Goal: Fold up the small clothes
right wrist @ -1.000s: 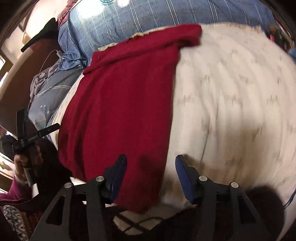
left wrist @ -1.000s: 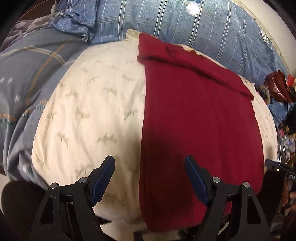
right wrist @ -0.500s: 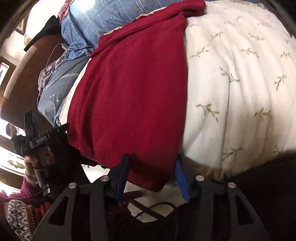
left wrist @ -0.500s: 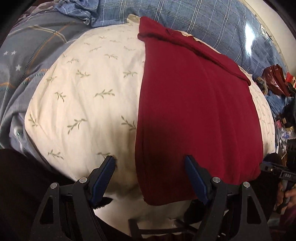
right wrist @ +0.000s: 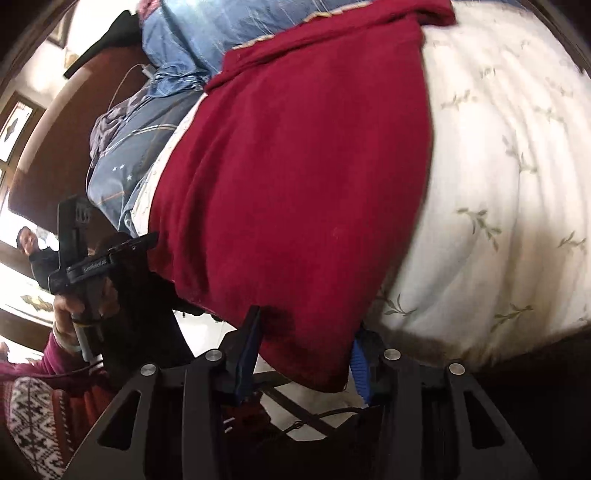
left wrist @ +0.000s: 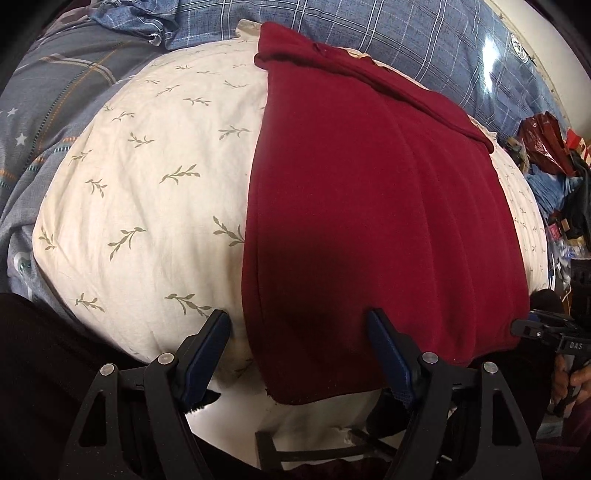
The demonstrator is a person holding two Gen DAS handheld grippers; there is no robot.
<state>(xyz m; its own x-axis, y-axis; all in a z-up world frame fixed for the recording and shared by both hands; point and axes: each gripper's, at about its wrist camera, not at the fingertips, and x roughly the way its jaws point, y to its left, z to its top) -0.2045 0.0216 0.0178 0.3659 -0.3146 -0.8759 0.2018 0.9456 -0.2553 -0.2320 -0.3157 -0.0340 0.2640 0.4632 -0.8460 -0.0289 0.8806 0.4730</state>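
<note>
A: Nearest, the left gripper (left wrist: 297, 345) has its jaws wide apart astride the near left corner of the red garment (left wrist: 369, 206); the right gripper (right wrist: 304, 349) is closing its jaws about the near right corner, contact unclear.

B: Risk?

A: The right jaws may also pinch the cream pillow (left wrist: 147, 177) beneath, or the corners may lift unevenly and skew the fold.

B: Writing?

A: "DAS" on the far tool; other logos are illegible.

Bare pillow (left wrist: 147, 177) lies open left of the cloth (left wrist: 369, 206); rumpled bedding (left wrist: 369, 33) crowds behind, clutter (left wrist: 546, 147) to the right.
</note>
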